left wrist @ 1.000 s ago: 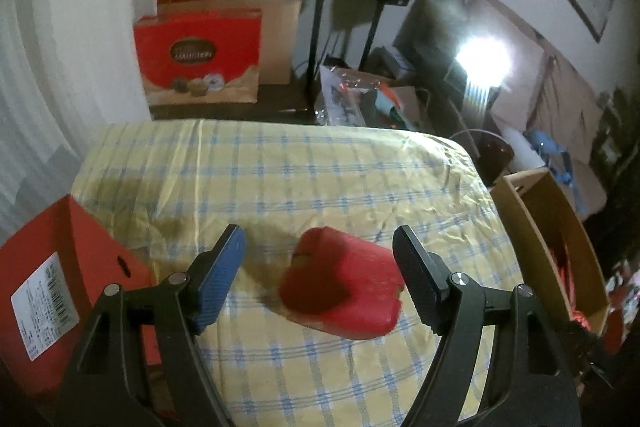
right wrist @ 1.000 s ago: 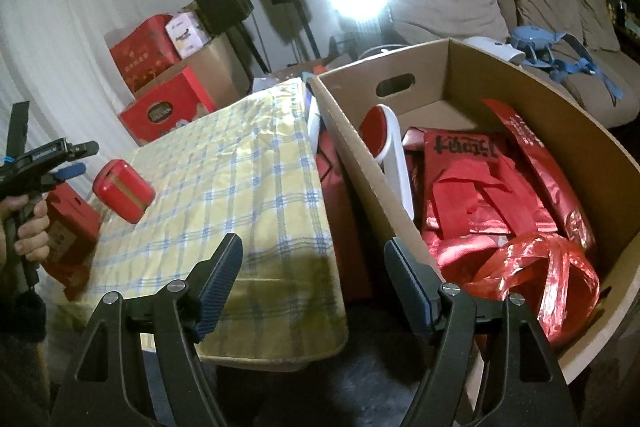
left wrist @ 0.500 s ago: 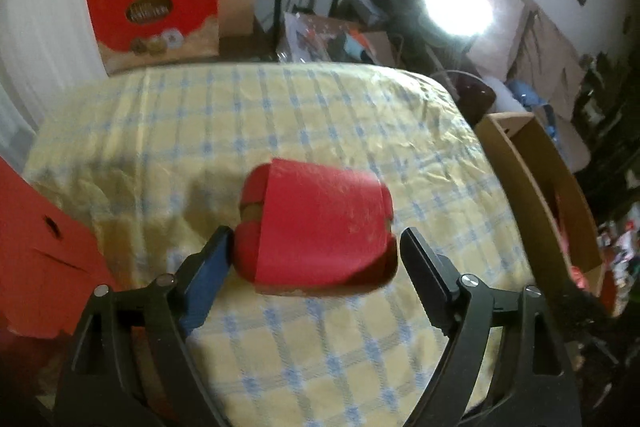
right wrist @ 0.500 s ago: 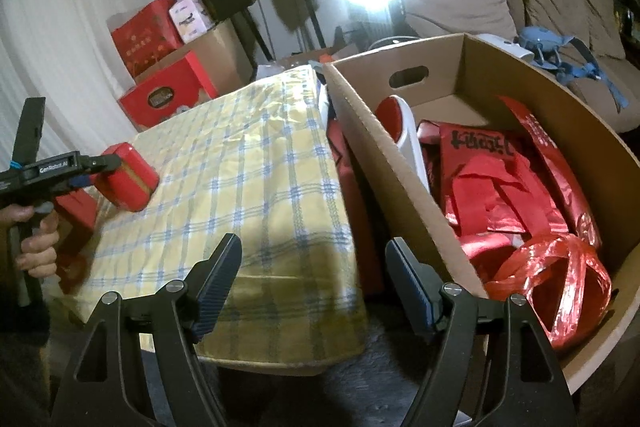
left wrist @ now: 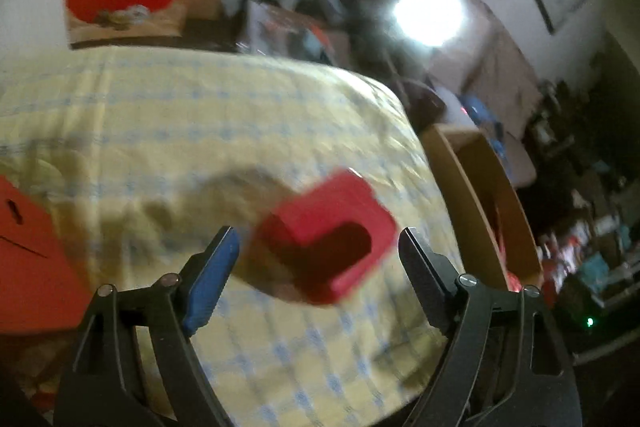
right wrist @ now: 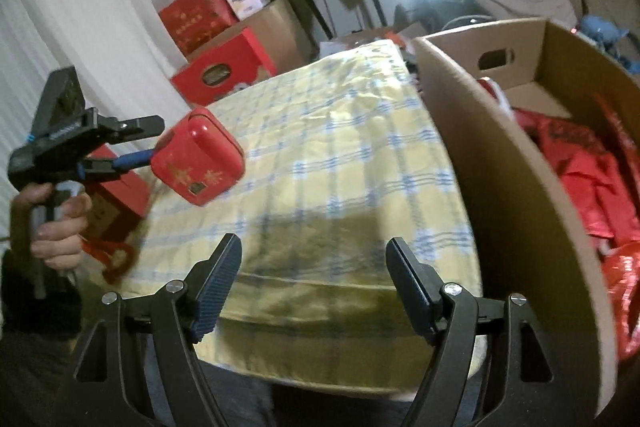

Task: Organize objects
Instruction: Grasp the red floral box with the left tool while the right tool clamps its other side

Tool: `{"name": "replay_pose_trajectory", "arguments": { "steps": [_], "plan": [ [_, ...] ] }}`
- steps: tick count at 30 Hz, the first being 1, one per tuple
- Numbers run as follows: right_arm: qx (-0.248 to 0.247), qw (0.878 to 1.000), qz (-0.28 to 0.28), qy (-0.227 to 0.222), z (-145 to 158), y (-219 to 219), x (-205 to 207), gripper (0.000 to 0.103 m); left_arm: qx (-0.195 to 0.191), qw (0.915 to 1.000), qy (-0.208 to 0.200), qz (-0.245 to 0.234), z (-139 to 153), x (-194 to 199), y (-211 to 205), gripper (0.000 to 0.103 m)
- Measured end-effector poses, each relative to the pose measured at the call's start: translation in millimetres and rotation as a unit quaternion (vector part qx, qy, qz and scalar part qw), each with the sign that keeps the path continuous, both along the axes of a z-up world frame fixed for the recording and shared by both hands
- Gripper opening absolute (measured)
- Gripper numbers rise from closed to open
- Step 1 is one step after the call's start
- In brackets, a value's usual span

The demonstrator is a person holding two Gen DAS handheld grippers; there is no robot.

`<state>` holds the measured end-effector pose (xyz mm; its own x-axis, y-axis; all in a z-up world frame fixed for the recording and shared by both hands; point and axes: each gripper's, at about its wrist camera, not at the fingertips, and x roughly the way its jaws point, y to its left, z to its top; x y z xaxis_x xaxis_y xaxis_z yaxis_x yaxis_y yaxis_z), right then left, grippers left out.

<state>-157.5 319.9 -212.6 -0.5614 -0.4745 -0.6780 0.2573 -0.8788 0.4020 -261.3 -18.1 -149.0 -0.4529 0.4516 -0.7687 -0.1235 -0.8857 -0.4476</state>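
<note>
Holding a red tin (right wrist: pixel 200 159) clear of the bench (right wrist: pixel 340 167), the left gripper (right wrist: pixel 154 141) sits at about 9 o'clock in the right wrist view. A hand (right wrist: pixel 56 223) grips its handle. Its jaws look clamped on the near end of the tin, one above and one below. In its own blurred view the tin fills nearly the whole gap between them. The tin is tilted and hangs above the yellow checked cloth, near the bench's left edge.

At 6 o'clock the right gripper (right wrist: pixel 314 267) hovers over the near edge of the bench, jaws wide apart and empty.

At 3 o'clock a large cardboard box (right wrist: pixel 500 167) stands just beside the bench, open at the top, with red wrappers and bags (right wrist: pixel 580 163) inside.

The step in hand appears to be carrying the tin away from the bench to be put with the other red things. The next move likely calls for swinging the tin toward 3 o'clock, clearing the box's tall near wall, then lowering it inside before letting go. The grip is only at the tin's end, so a steady, level carry would help.
</note>
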Motion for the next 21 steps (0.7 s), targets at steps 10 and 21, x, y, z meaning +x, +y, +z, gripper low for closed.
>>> {"name": "replay_pose_trajectory", "arguments": {
  "steps": [10,21],
  "plan": [
    [0.019,0.996,0.086,0.024,5,-73,-26,0.082,0.061,0.9968,-0.034,-0.039,-31,-20,-2,0.081],
    [0.031,0.994,0.107,0.022,-13,-109,-37,0.082,0.029,0.9930,-0.052,-0.102,-33,5,30,0.084]
  ]
}}
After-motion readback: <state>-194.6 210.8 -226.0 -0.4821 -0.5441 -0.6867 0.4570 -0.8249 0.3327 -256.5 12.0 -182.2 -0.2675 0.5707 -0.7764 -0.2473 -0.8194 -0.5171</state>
